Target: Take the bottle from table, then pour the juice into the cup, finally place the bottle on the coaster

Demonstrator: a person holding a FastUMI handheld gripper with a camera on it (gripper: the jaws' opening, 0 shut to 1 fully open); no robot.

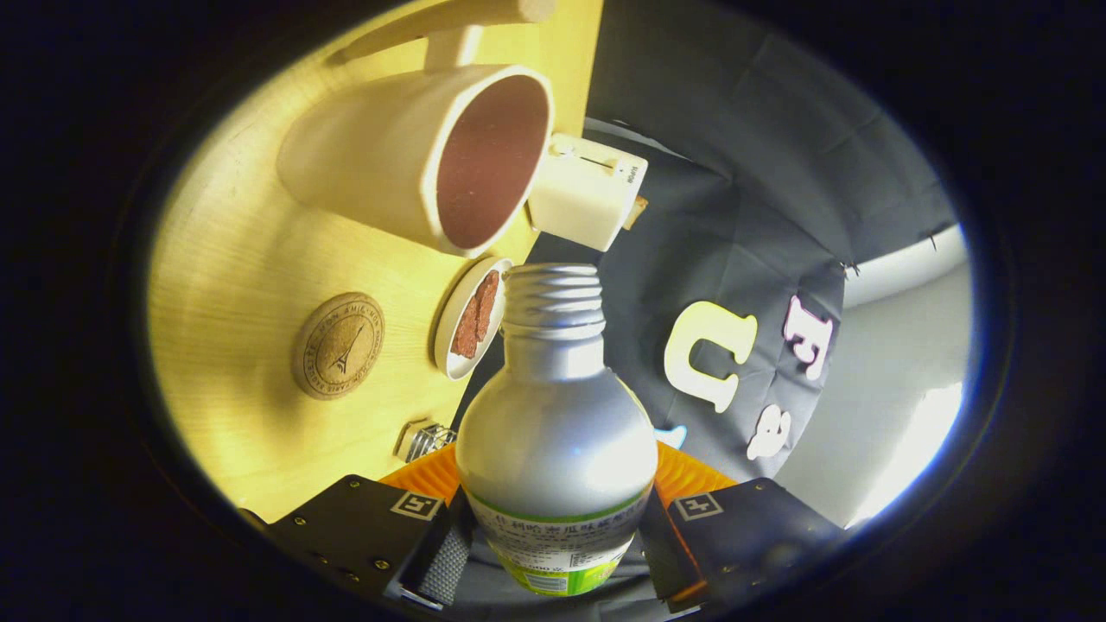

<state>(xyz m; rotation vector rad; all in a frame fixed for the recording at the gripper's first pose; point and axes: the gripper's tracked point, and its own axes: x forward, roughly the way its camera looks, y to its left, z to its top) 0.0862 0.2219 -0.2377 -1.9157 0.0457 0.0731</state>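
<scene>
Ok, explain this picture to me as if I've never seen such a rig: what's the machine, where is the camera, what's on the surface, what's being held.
There is no robot arm here. A person carries a handheld gripper with two jaws, and the camera rides on it, looking forward along those jaws; they are the black blocks at the bottom. Because the gripper is tilted, the wooden table looks tipped on its side.

Held between the jaws is a silver bottle with no cap, its threaded neck pointing ahead. Both jaws press on its lower body.

On the table, beyond the bottle, stands a cream cup with a reddish inside. Nearer lie a small white dish with something brown in it and a round coaster. A white box sits by the cup.
</scene>
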